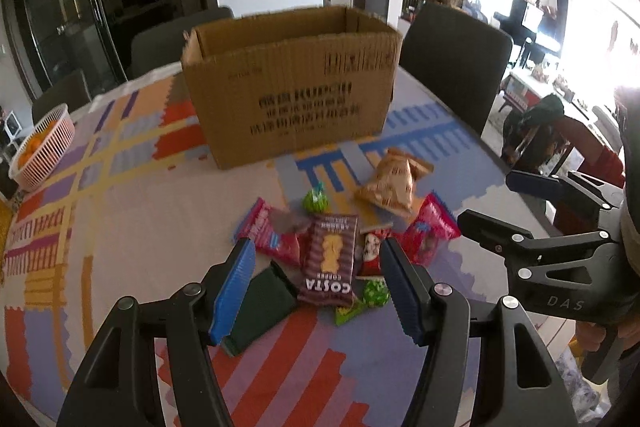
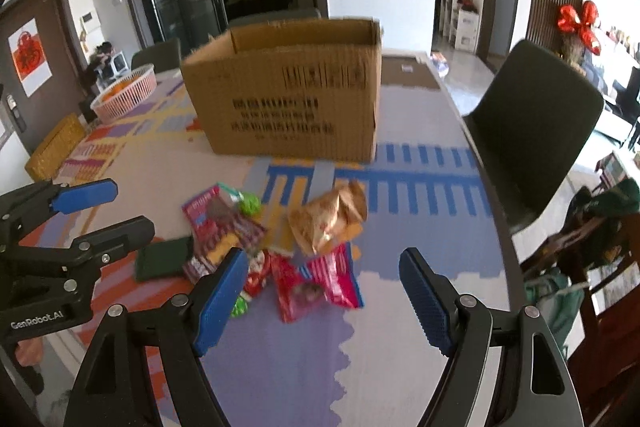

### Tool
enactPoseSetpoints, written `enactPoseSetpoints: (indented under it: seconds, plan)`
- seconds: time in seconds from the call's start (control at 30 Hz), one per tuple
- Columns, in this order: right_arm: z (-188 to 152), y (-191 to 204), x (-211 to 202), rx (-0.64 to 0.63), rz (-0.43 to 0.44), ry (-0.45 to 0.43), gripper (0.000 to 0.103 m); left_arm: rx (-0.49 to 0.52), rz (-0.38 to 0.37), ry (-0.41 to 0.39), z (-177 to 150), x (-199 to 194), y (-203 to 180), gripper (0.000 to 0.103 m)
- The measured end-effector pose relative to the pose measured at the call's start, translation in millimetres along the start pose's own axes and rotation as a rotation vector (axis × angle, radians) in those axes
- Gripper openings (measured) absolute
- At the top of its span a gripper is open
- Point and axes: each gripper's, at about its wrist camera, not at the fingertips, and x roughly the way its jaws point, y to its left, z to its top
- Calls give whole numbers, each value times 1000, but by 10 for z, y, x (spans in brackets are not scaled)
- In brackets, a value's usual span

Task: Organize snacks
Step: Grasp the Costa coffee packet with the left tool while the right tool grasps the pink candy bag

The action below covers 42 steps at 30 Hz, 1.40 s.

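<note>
A pile of snacks lies on the patterned tablecloth in front of an open cardboard box (image 1: 292,83) (image 2: 288,91). It holds a brown Costa packet (image 1: 330,261), a dark green packet (image 1: 260,307) (image 2: 162,259), pink packets (image 1: 270,233) (image 2: 316,281), a tan cracker bag (image 1: 390,185) (image 2: 328,217), a red packet (image 1: 372,251) and green candies (image 1: 316,201) (image 2: 250,203). My left gripper (image 1: 318,283) is open and empty just above the Costa packet. My right gripper (image 2: 322,297) is open and empty above the pink packets, and also shows in the left wrist view (image 1: 516,203).
A pink basket of oranges (image 1: 40,147) (image 2: 126,95) stands at the table's far left. Dark chairs (image 1: 452,67) (image 2: 536,131) stand around the table. The table edge (image 2: 502,227) runs along the right. A flat cardboard piece (image 2: 408,73) lies behind the box.
</note>
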Motion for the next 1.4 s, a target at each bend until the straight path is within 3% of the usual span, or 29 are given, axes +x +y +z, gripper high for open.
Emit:
enactPoseSetpoints:
  seconds: [0.6, 1.27, 1.4]
  plan:
    - [-177, -94, 547, 1, 1, 173, 79, -21, -82, 143, -115, 656, 63, 61]
    - [-207, -115, 861, 21, 62, 225, 78, -32, -143, 196, -76, 1064, 69, 49]
    - [-208, -119, 909, 38, 82, 231, 72, -40, -152, 208, -84, 1102, 73, 45]
